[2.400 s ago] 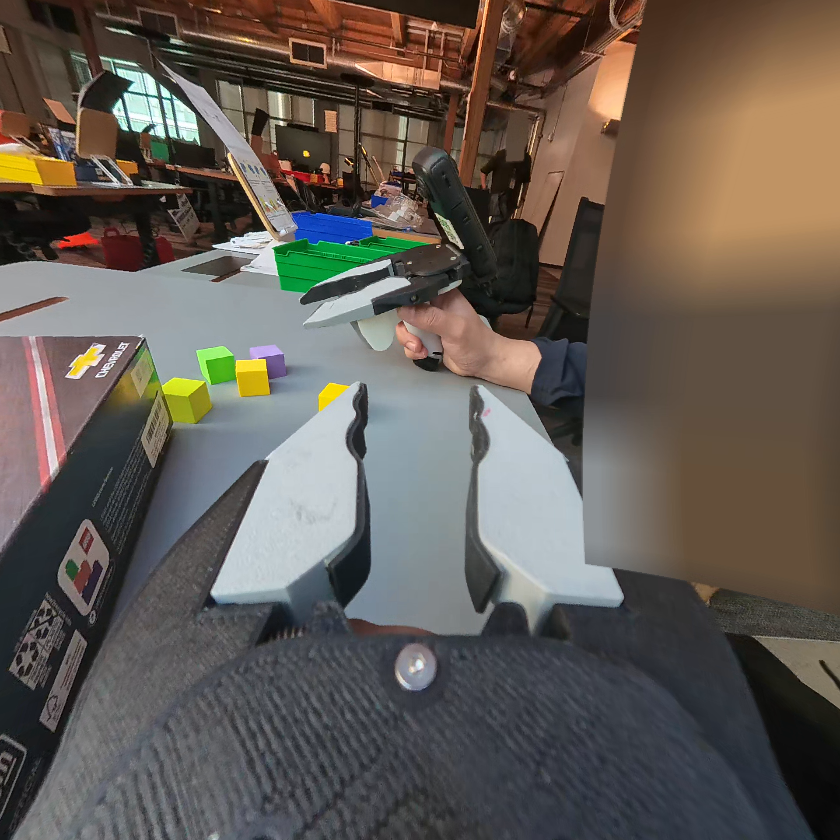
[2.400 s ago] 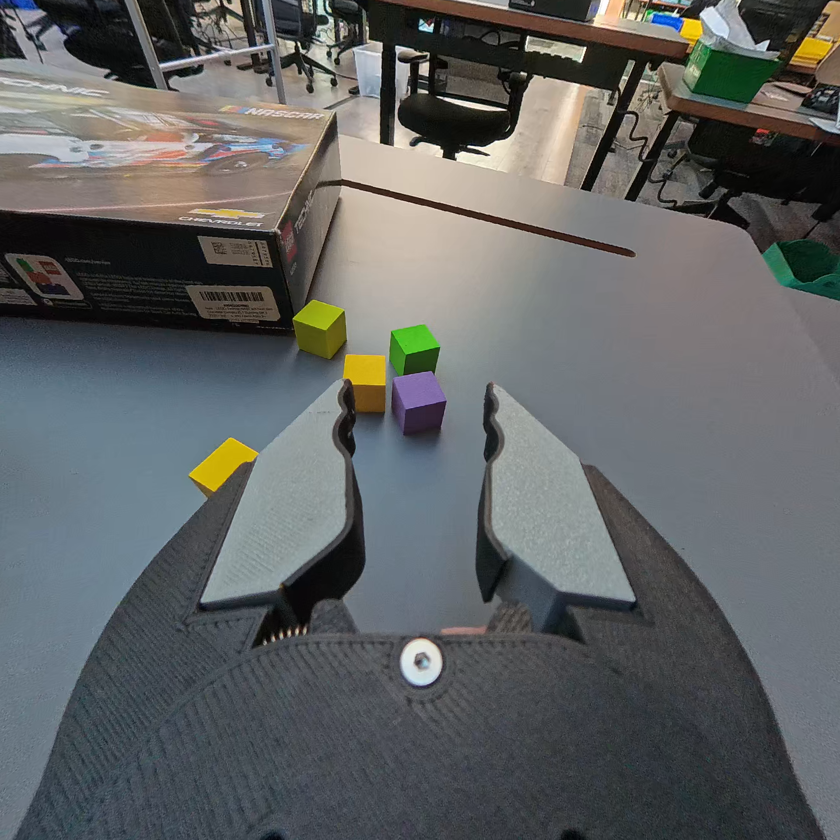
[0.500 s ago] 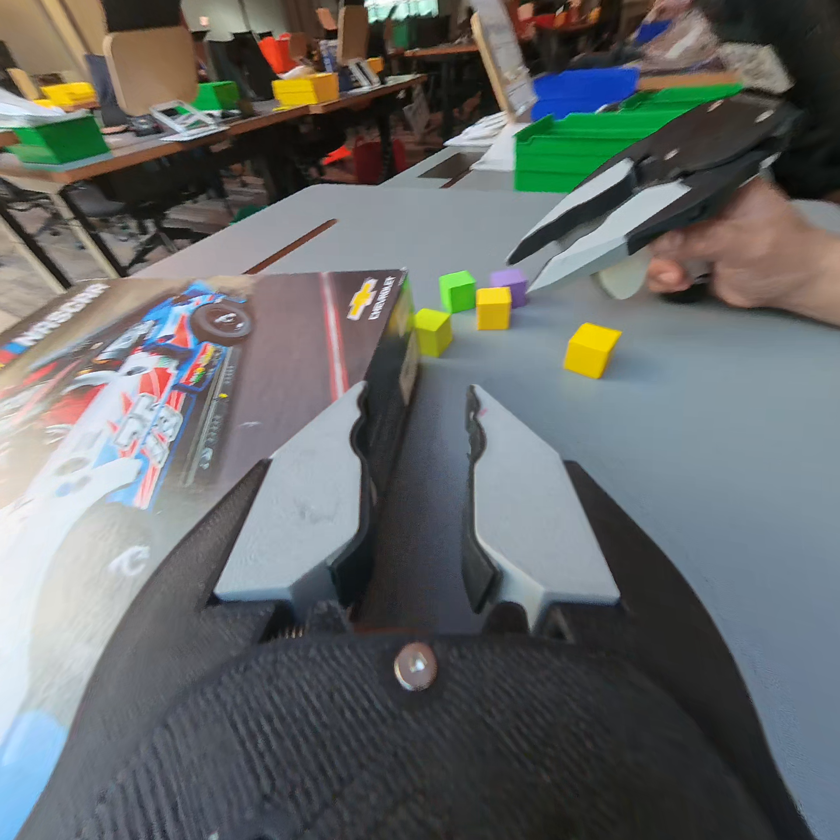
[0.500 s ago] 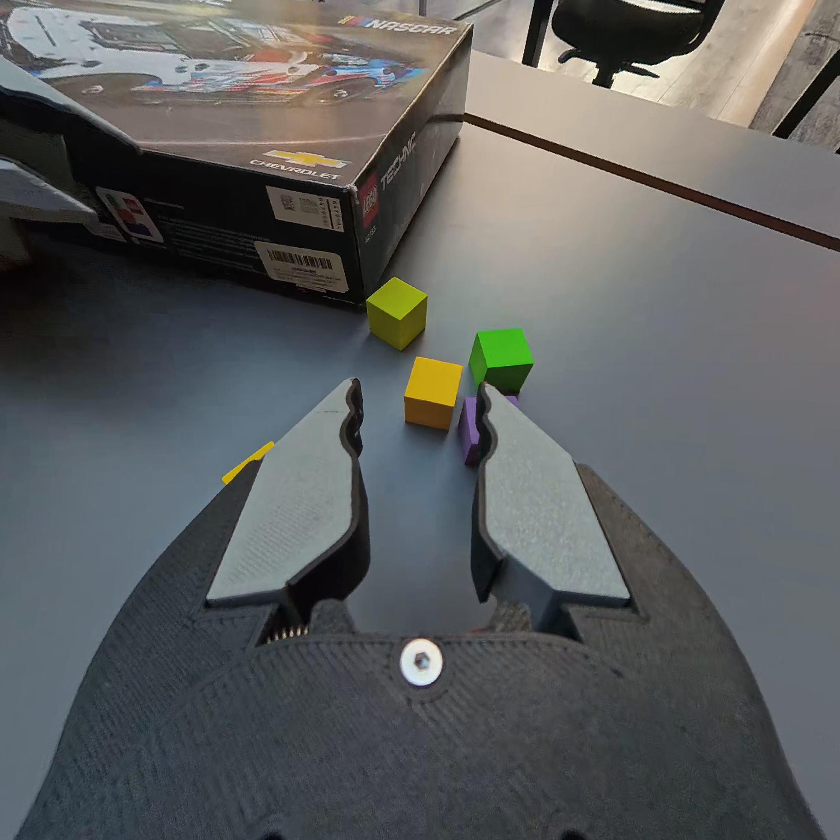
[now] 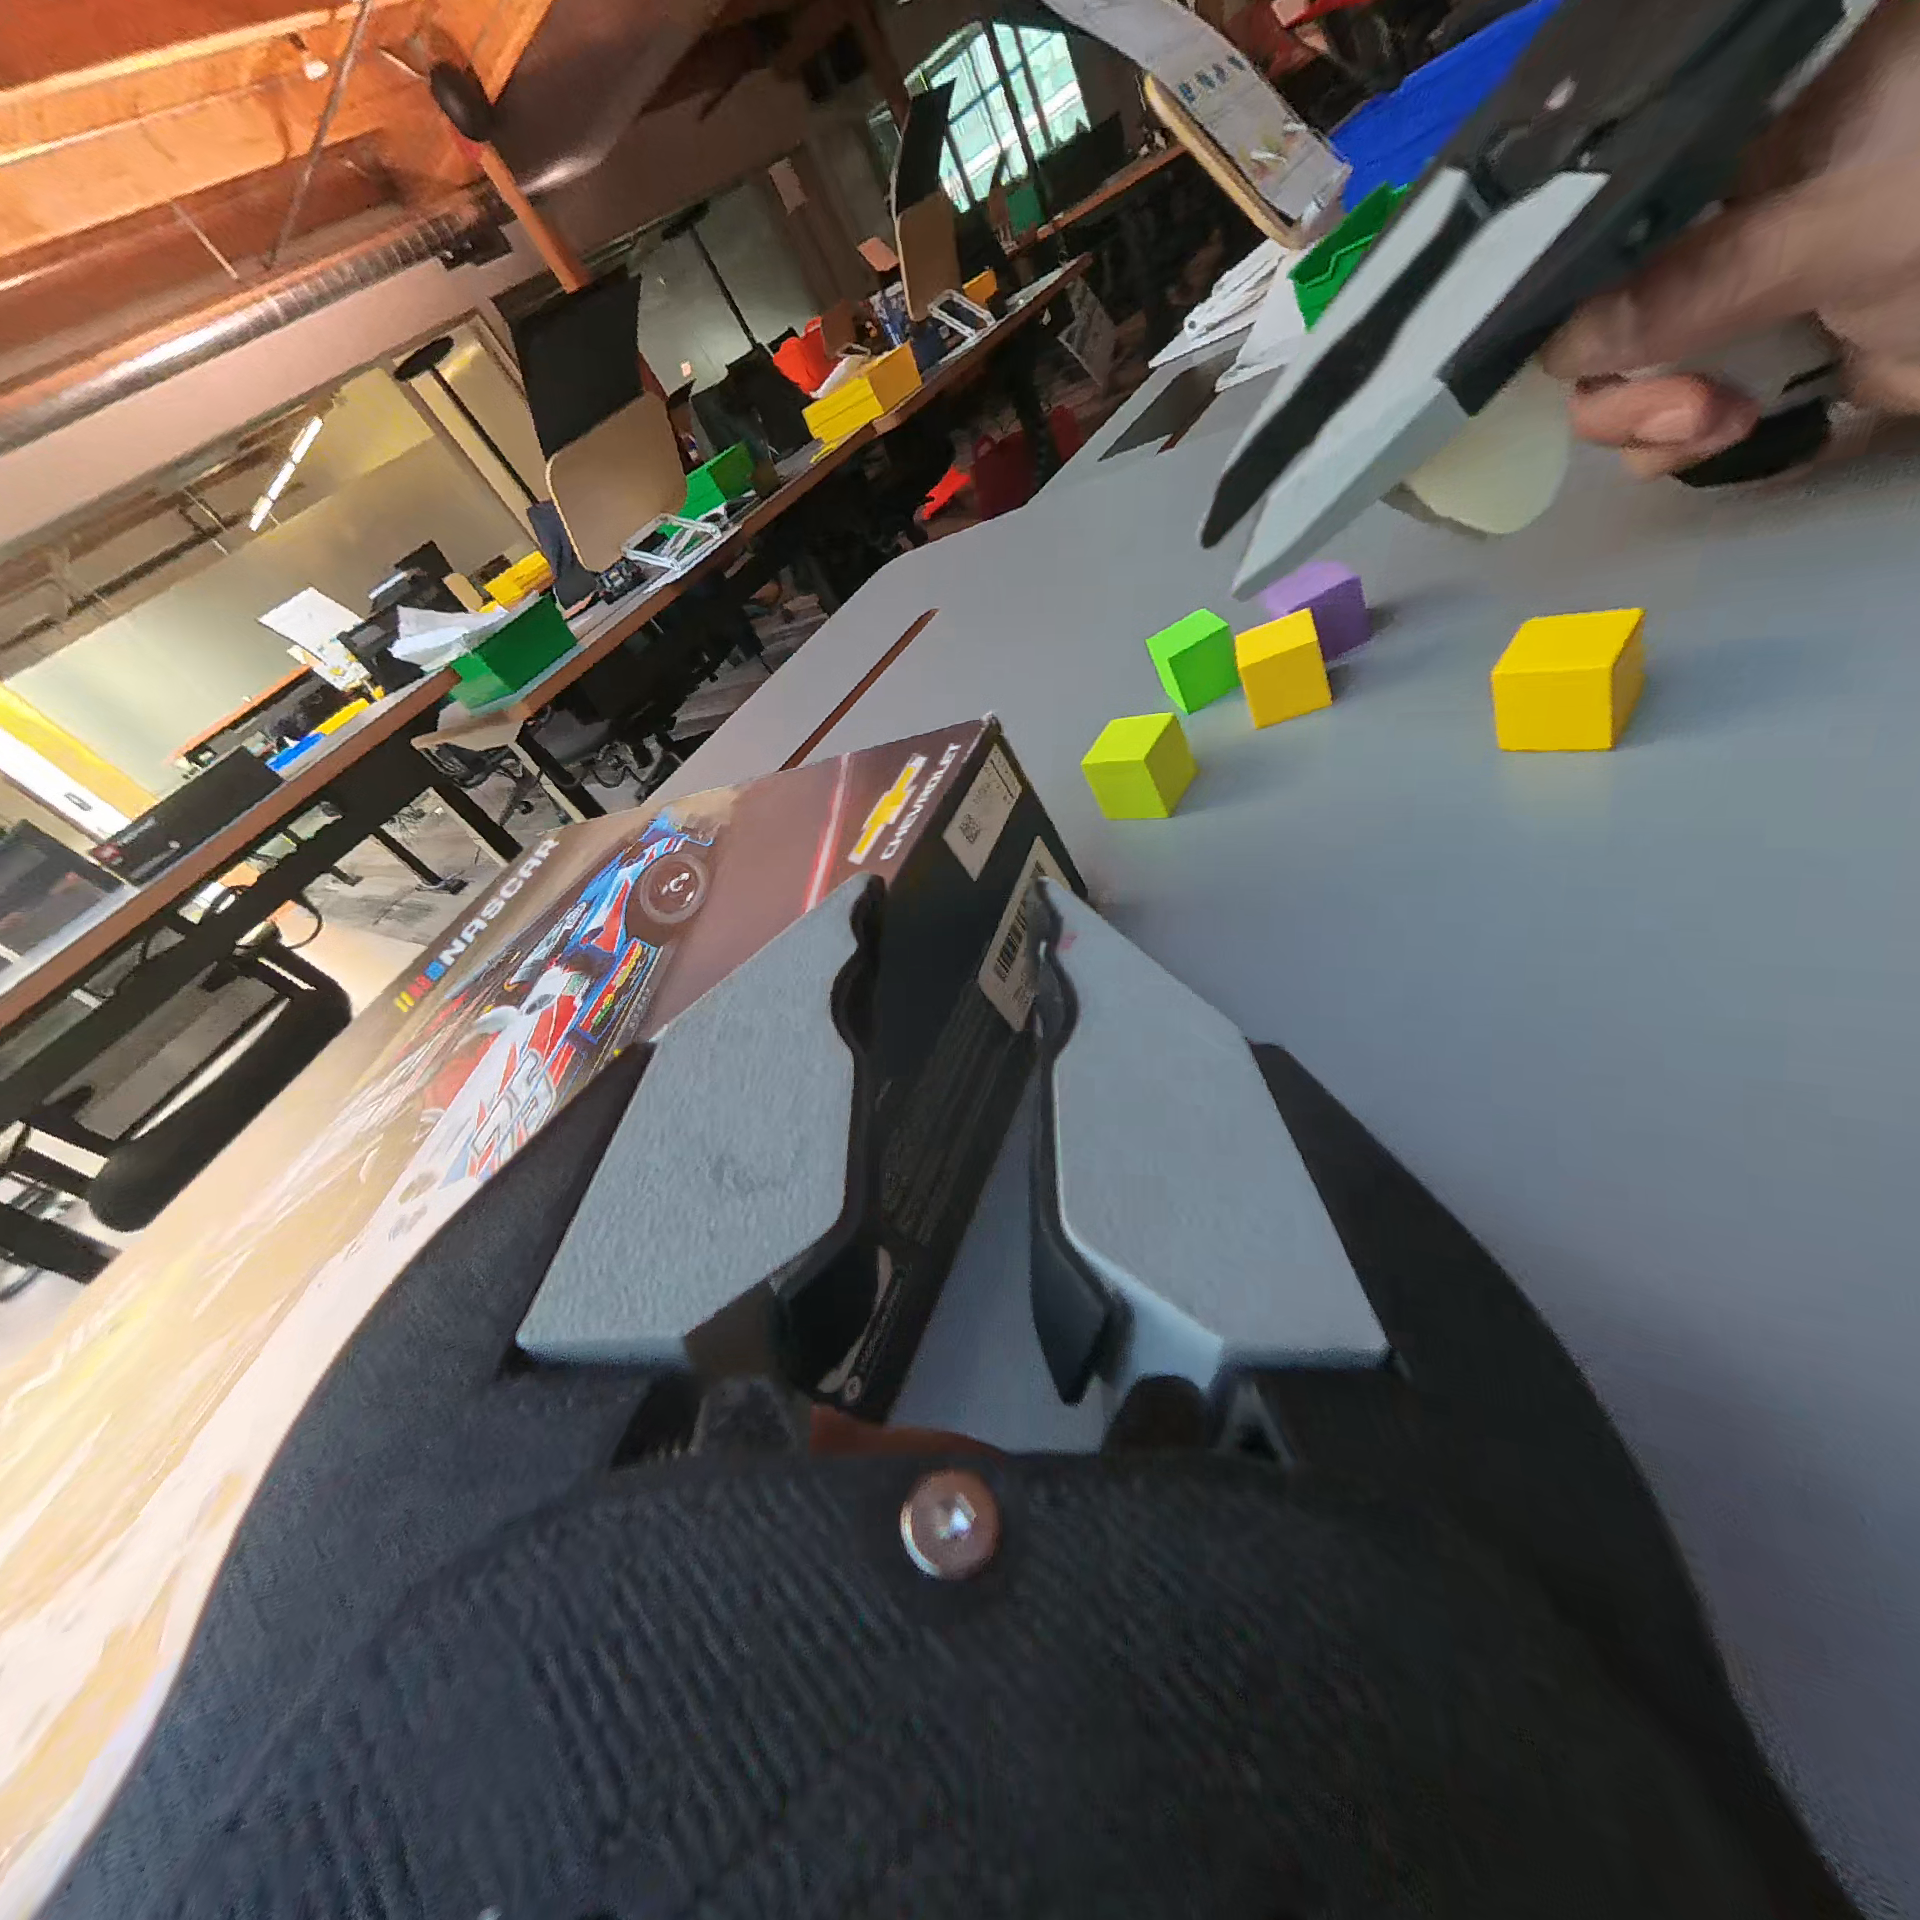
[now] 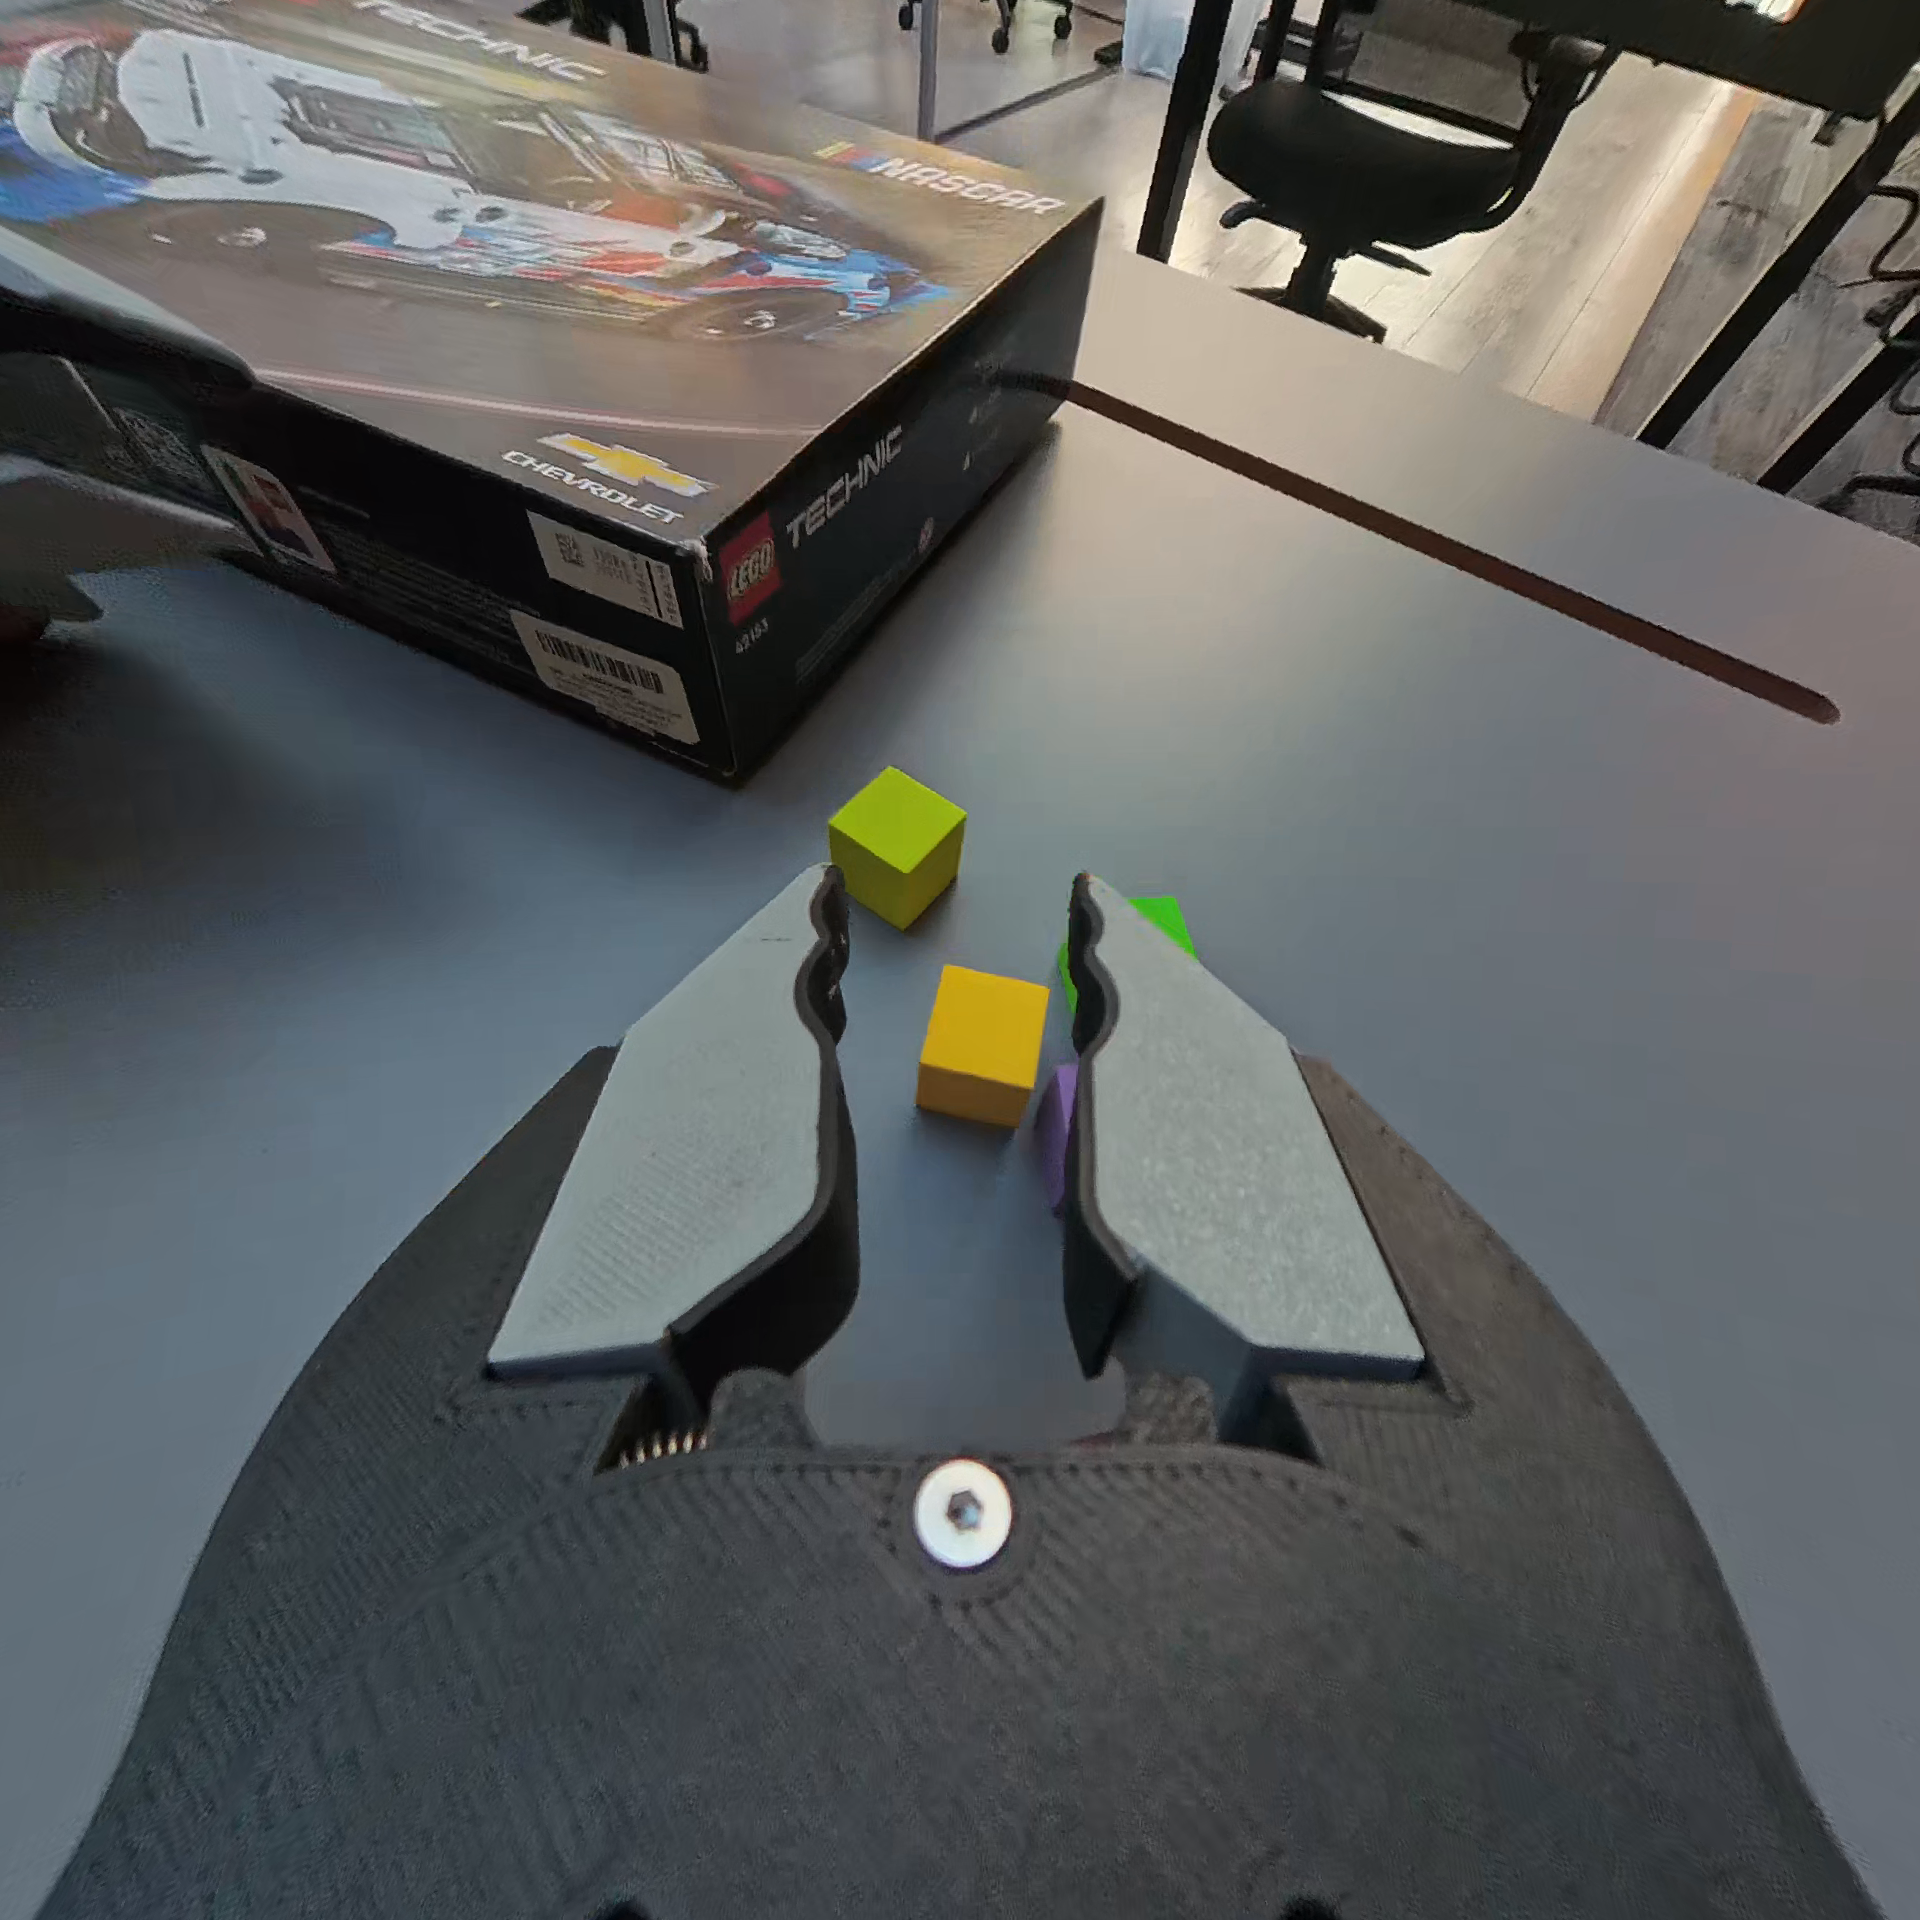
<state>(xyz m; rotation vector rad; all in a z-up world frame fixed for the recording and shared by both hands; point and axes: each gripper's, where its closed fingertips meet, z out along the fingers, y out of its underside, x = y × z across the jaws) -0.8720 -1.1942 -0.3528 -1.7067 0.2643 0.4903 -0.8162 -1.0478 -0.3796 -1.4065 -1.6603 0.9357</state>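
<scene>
- My left tool (image 5: 956, 935) straddles the near edge of the big printed box (image 5: 727, 894): one finger lies over the lid, the other against the dark side wall with the barcode sticker. The fingers look closed in on that edge, though I can't confirm that both pads press it.
- In the right wrist view the left tool (image 6: 94, 488) shows at the box's left end (image 6: 623, 343), blurred.
- My right tool (image 6: 956, 925) hangs spread over the grey desk (image 6: 1455, 831), pinching nothing.
- An orange-yellow cube (image 6: 982, 1044) sits on the desk between its fingers, with clear gaps on both sides.
- A lime cube (image 6: 899, 842) stands just beyond the left fingertip, near the box's corner.
- A green cube (image 6: 1164, 920) and a purple cube (image 6: 1055, 1132) are mostly hidden behind the right finger.
- From the left view, the right tool (image 5: 1247, 540) points down at the cluster: purple (image 5: 1320, 608), green (image 5: 1190, 660), orange-yellow (image 5: 1283, 665), lime (image 5: 1138, 764).
- Another yellow cube (image 5: 1564, 675) sits apart to the right.
- A hand (image 5: 1766, 312) grips the right tool's handle.
</scene>
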